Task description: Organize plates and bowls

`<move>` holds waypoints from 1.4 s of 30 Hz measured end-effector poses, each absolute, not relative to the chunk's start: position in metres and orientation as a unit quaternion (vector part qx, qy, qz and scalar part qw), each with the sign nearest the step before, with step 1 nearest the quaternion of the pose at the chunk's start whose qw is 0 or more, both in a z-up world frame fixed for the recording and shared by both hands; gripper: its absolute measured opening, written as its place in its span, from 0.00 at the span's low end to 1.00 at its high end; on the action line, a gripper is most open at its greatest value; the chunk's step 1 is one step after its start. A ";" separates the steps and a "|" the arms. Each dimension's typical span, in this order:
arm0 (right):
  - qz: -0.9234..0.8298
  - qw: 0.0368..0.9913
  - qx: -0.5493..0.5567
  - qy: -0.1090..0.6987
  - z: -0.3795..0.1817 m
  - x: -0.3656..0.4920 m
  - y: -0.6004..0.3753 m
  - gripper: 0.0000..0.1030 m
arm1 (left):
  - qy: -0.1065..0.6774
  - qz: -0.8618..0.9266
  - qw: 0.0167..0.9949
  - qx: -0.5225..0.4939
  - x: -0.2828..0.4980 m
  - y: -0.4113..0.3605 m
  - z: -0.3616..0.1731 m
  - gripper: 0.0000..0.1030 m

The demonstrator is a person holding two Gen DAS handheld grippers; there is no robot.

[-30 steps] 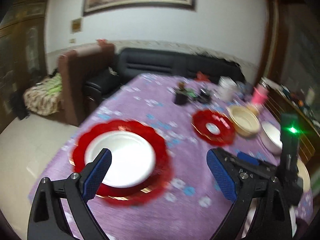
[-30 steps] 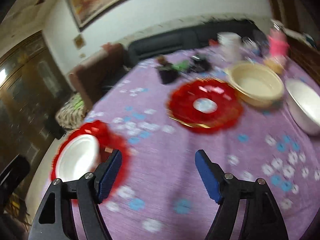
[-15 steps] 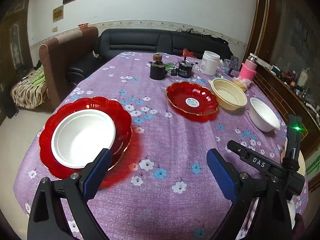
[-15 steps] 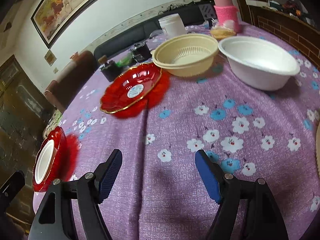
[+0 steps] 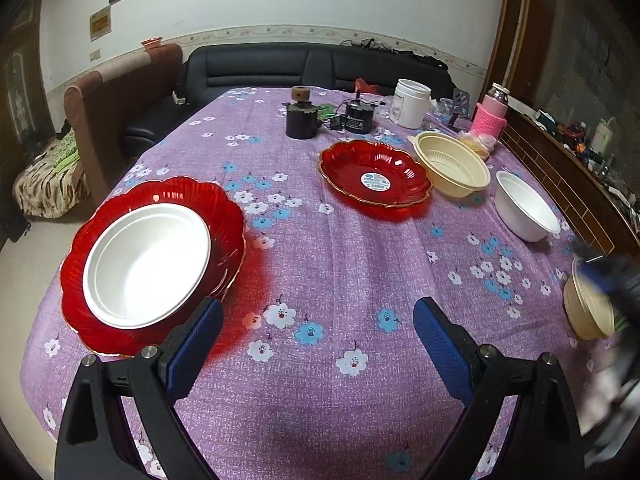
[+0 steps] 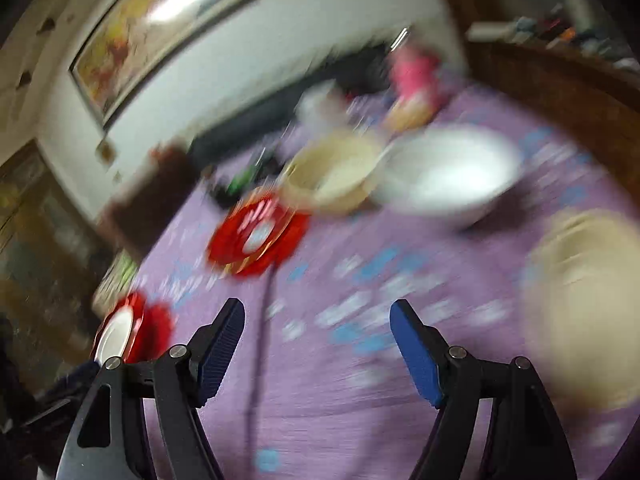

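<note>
A white bowl point(image 5: 148, 264) sits inside a red scalloped plate point(image 5: 100, 320) at the table's near left. A second red plate point(image 5: 376, 176) lies empty mid-table, with a cream bowl point(image 5: 452, 164) and a white bowl point(image 5: 526, 208) to its right. Another cream bowl point(image 5: 588, 304) stands at the right edge. My left gripper point(image 5: 316, 320) hangs open over bare cloth, its left finger beside the near red plate. My right gripper point(image 6: 318, 320) is open and empty in a blurred view, with the white bowl point(image 6: 448, 172) ahead and the near cream bowl point(image 6: 588, 300) to its right.
At the far end of the purple flowered tablecloth point(image 5: 340, 264) stand a dark jar point(image 5: 302, 120), a small black device point(image 5: 358, 118), a white tub point(image 5: 410, 104) and a pink bottle point(image 5: 492, 112). A black sofa and a brown armchair lie beyond; a wooden ledge runs along the right.
My right gripper has swung right: the red plate slid left in its view, and the white and near cream bowls came in. The left gripper came slightly lower. Both stayed open.
</note>
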State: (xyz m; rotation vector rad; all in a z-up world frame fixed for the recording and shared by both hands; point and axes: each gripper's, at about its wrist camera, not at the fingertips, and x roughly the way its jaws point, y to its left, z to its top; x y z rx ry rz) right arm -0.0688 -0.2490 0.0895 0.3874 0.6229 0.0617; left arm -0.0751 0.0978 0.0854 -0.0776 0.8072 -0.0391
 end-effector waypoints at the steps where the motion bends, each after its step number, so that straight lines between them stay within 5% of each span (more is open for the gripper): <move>1: -0.030 0.941 0.175 0.287 0.099 -0.082 -0.278 0.77 | 0.394 -0.023 0.918 -0.039 -0.074 0.097 0.084 0.93; 9: -0.223 0.873 0.198 0.386 0.050 -0.093 -0.406 0.70 | 0.427 -0.070 0.900 -0.044 -0.063 0.068 0.065 0.93; 12: -0.174 0.860 0.257 0.405 0.024 -0.088 -0.422 0.41 | 0.430 -0.074 0.899 -0.033 -0.063 0.060 0.065 0.93; 13: -0.161 0.858 0.265 0.409 0.020 -0.086 -0.422 0.21 | 0.429 -0.073 0.900 -0.030 -0.063 0.059 0.065 0.93; 15: -0.118 0.862 0.266 0.415 0.016 -0.079 -0.410 0.14 | 0.428 -0.071 0.900 -0.032 -0.063 0.059 0.067 0.93; 34: 0.182 0.856 0.113 0.471 0.007 -0.032 -0.181 0.13 | 0.501 -0.107 0.856 -0.066 -0.043 0.041 0.033 0.92; 36: 0.185 0.856 0.112 0.469 0.009 -0.035 -0.178 0.13 | 0.504 -0.113 0.854 -0.066 -0.040 0.038 0.029 0.88; 38: 0.182 0.859 0.115 0.464 0.012 -0.032 -0.186 0.14 | 0.512 -0.119 0.848 -0.064 -0.039 0.035 0.024 0.70; 42: 0.171 0.864 0.136 0.454 0.023 -0.032 -0.204 0.21 | 0.515 -0.123 0.846 -0.065 -0.040 0.038 0.024 0.67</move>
